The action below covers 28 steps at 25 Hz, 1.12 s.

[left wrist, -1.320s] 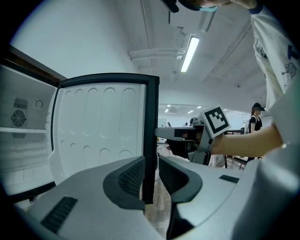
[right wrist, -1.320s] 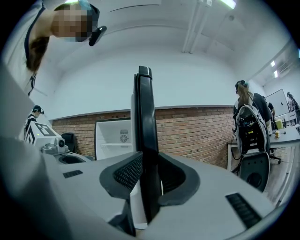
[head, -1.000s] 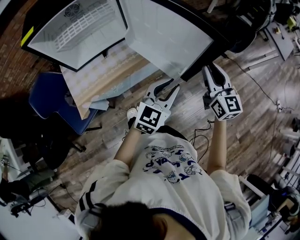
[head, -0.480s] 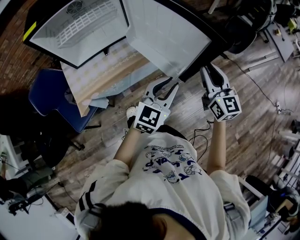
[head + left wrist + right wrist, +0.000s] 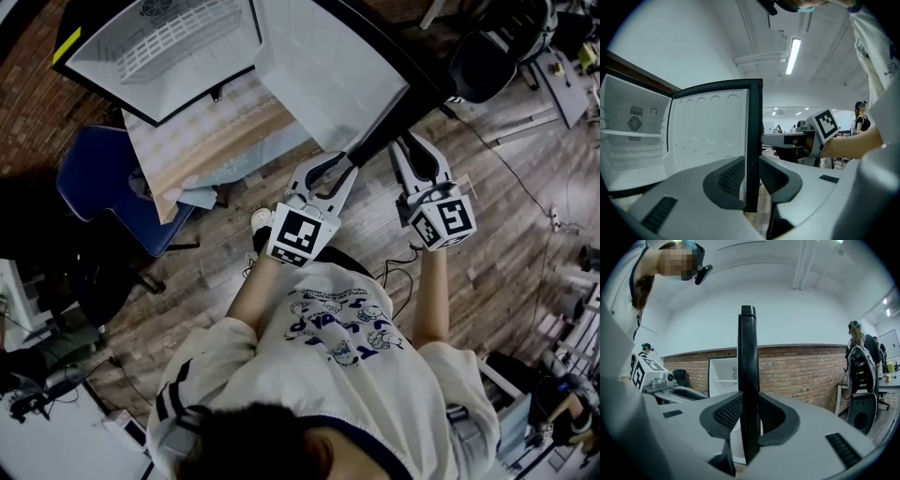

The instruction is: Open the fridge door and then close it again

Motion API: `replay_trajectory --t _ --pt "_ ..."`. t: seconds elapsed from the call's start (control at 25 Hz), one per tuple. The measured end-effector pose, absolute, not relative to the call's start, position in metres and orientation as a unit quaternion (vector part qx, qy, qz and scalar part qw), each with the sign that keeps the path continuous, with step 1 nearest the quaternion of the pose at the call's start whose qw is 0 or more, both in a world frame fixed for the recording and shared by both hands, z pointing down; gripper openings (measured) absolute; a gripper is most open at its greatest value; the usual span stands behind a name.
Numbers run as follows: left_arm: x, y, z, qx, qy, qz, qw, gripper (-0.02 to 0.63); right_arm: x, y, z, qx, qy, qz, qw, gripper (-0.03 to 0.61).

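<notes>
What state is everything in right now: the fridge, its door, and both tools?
White mini fridge: open.
Black-edged white fridge door: swung wide open.
Left tool: shut on the door's black edge.
Right tool: clamped on the same black edge, jaws just eased open slightly.

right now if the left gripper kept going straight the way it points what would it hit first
The fridge door itself: the left gripper is shut on its black edge, which stands upright between the jaws. Going straight on would probably just push into that edge.
</notes>
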<state>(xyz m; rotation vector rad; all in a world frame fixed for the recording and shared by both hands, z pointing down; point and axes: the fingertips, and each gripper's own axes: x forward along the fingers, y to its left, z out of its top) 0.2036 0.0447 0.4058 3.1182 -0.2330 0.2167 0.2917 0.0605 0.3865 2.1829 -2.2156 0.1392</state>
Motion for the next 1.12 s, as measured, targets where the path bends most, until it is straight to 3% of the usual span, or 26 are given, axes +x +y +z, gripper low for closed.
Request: replay_trajectory --t 1.12 --pt "0.126 0.029 0.398 0.986 -0.154 0.061 0.011 0.101 0.142 0.044 0.391 0.512 -0.857 0.051 0.027 0.074"
